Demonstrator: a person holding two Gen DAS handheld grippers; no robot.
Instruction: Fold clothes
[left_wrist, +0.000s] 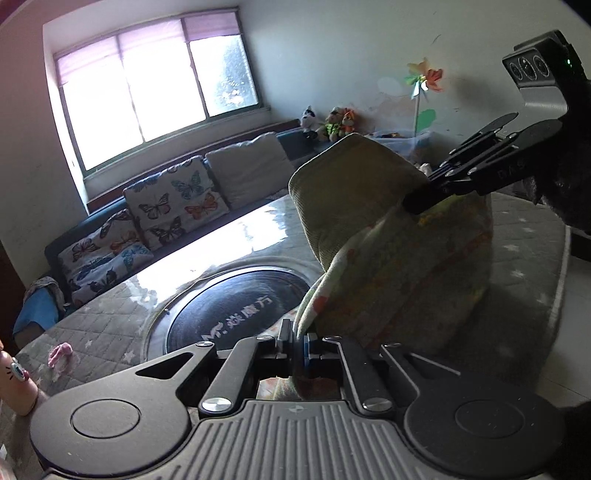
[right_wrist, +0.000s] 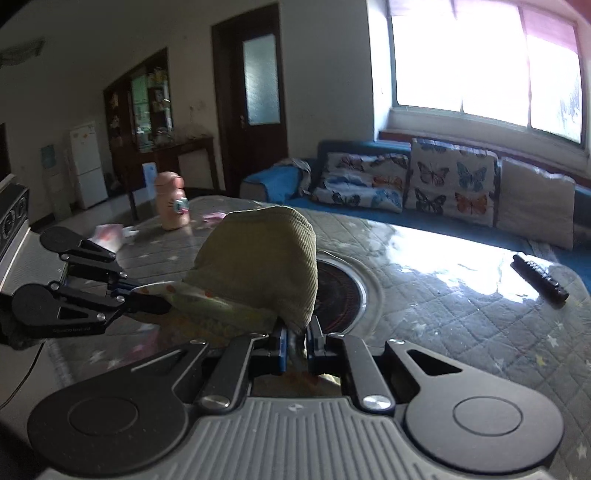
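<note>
A small garment (left_wrist: 388, 236) of olive-green corduroy with a floral printed lining hangs in the air over the table, held between both grippers. My left gripper (left_wrist: 297, 341) is shut on its lower edge. My right gripper (left_wrist: 417, 203) comes in from the upper right and is shut on the other edge. In the right wrist view the garment (right_wrist: 258, 258) bulges up just ahead of my right gripper (right_wrist: 295, 339), and my left gripper (right_wrist: 155, 301) pinches the floral edge at the left.
A quilted grey cloth covers the table (right_wrist: 443, 295), with a round black hob (left_wrist: 236, 306) set in its middle. A pink bottle (right_wrist: 171, 203) and a small pink item (left_wrist: 61, 354) lie at one end, a black remote (right_wrist: 539, 275) at the other. A sofa (left_wrist: 166, 206) stands under the window.
</note>
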